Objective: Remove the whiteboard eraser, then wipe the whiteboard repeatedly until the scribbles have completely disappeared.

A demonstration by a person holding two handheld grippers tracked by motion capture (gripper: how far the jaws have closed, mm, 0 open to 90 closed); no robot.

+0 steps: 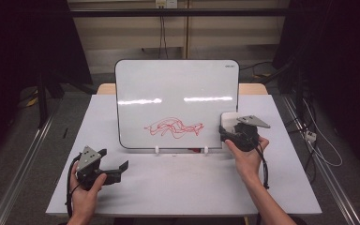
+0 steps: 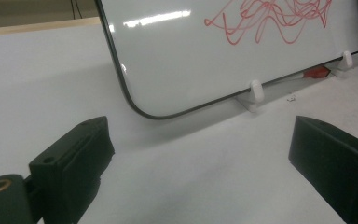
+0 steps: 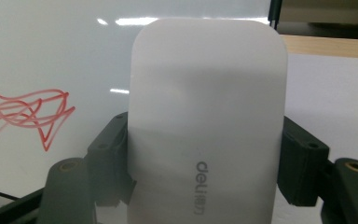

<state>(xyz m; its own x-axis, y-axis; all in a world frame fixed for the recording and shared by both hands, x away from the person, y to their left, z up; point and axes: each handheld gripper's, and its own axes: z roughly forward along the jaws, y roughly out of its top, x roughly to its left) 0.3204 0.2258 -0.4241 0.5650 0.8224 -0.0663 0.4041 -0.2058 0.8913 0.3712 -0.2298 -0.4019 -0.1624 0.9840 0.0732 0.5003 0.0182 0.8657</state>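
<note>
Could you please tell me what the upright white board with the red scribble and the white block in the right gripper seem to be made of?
Upright white board: glossy, probably coated metal or melamine; it mirrors ceiling lights, and a dark rim edges it.
White rounded eraser block: matte, smooth, likely plastic; printed logo, no glare.

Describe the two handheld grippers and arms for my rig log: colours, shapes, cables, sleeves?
Both the left gripper and right gripper are black, each topped by a grey three-cornered plate, with a black cable trailing back. The jaws are blocky black pads; brass-coloured rings sit at their bases. Both forearms are bare, no sleeves.
</note>
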